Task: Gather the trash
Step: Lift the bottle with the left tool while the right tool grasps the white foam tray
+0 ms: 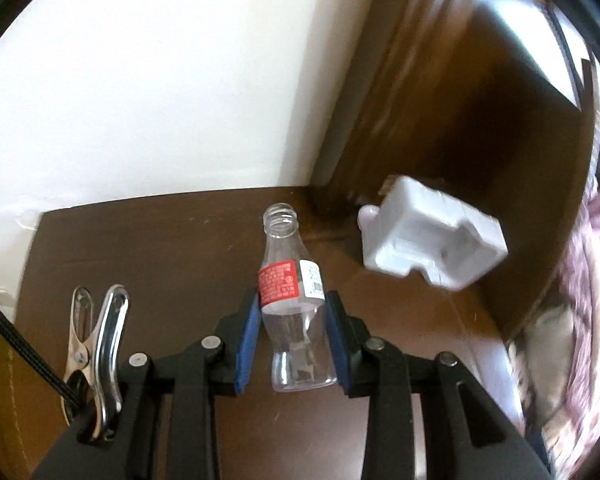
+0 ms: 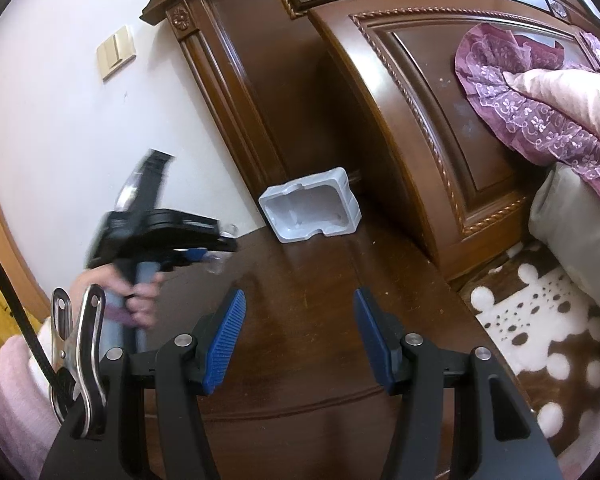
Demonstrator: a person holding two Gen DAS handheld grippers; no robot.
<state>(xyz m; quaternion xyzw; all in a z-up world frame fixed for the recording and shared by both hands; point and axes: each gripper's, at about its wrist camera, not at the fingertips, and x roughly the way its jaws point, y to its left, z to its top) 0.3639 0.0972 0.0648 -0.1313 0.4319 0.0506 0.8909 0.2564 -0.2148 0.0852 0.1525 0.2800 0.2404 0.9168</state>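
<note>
- The bottle [image 1: 292, 300] is clear, see-through plastic, wrapped in a red label [image 1: 278, 284] with tiny white print and a white panel carrying a barcode.
- Blue ribbed pads line the black fingers [image 2: 226, 340] on both tools.
- The foam block [image 2: 310, 210] reads plain white, shading to pale grey in its hollow.
- The surface [image 2: 300, 300] is dark glossy brown wood.
- The headboard [image 2: 440, 120] matches it in brown, with a golden rope-pattern trim.
- The wall [image 1: 140, 80] is off-white; the switch plate [image 2: 116, 54] is beige.
- The lace cloth [image 2: 540, 112] is purple-pink with small pale flowers.
- The blanket [image 2: 540, 360] is brown with white blotches and spots.
- The sleeve [image 2: 12, 400] is soft pink.
- The spring clip [image 1: 100, 344] is shiny silver.
</note>
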